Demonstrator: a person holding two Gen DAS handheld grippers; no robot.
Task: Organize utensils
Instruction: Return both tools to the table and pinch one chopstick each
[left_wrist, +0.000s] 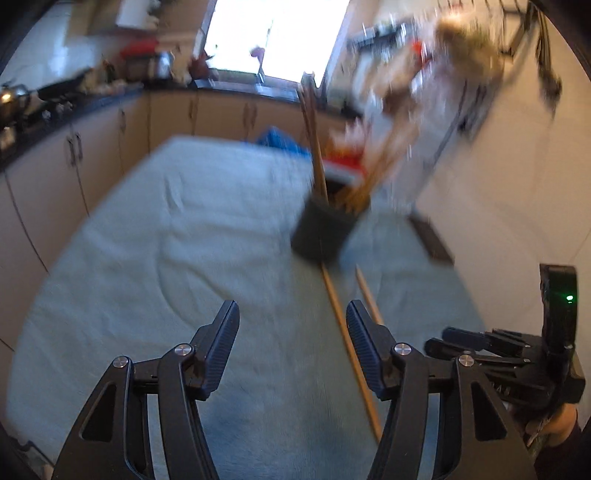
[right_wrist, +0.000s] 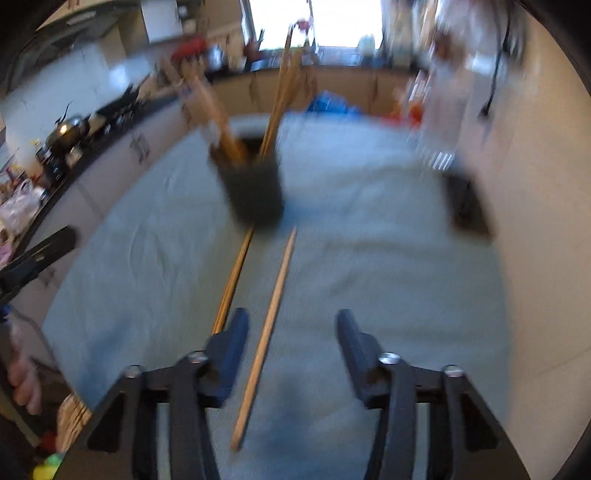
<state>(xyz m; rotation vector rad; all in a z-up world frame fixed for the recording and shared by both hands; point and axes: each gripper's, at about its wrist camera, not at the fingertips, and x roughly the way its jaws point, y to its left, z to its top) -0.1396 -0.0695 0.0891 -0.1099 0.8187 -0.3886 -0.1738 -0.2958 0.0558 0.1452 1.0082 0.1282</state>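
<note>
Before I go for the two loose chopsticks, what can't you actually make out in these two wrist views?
- Dark holder: motion blur in both views; number and type of utensils inside unreadable.
- Left chopstick: near end hidden behind the right gripper finger, right view.
- Right chopstick: mostly hidden behind the left gripper finger, left view.
- Shelf clutter: smeared.

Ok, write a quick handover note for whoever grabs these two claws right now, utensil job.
Left claw: open, empty, above the cloth.
Right claw: open, empty; one chopstick lies between its fingers, not gripped.
Black holder stands upright on the cloth, several wooden utensils already in it.
Left to do: two chopsticks lie loose in front of the holder, the second chopstick beside the first. Pick up each and drop it in.
</note>
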